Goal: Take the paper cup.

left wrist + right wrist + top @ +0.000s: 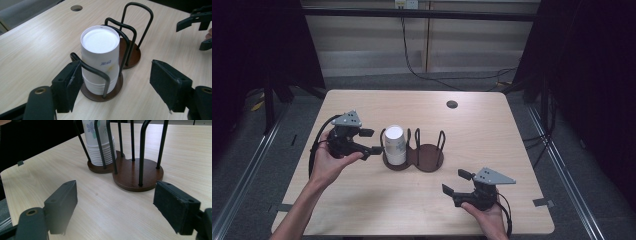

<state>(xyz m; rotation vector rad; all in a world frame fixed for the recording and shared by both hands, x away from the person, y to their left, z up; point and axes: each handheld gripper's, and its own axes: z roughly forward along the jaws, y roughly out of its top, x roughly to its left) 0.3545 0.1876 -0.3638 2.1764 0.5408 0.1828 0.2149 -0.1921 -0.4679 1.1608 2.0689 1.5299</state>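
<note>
**L gripper at cup stack, R gripper back near table edge**

Stack of paper cups (395,145) upside down in left ring of dark two-ring holder (428,159), mid-table; right ring bare. Left gripper (373,141) just beside stack, jaws apart, nothing between them; in left gripper view, stack (100,58) ahead between the spread jaws, one jaw close to holder's wire loop (95,72), contact unclear. Right gripper (455,182) well apart from holder, near front edge of wooden table (362,205), jaws wide apart, nothing held. Floral print on cups (100,141) in right gripper view.
</note>
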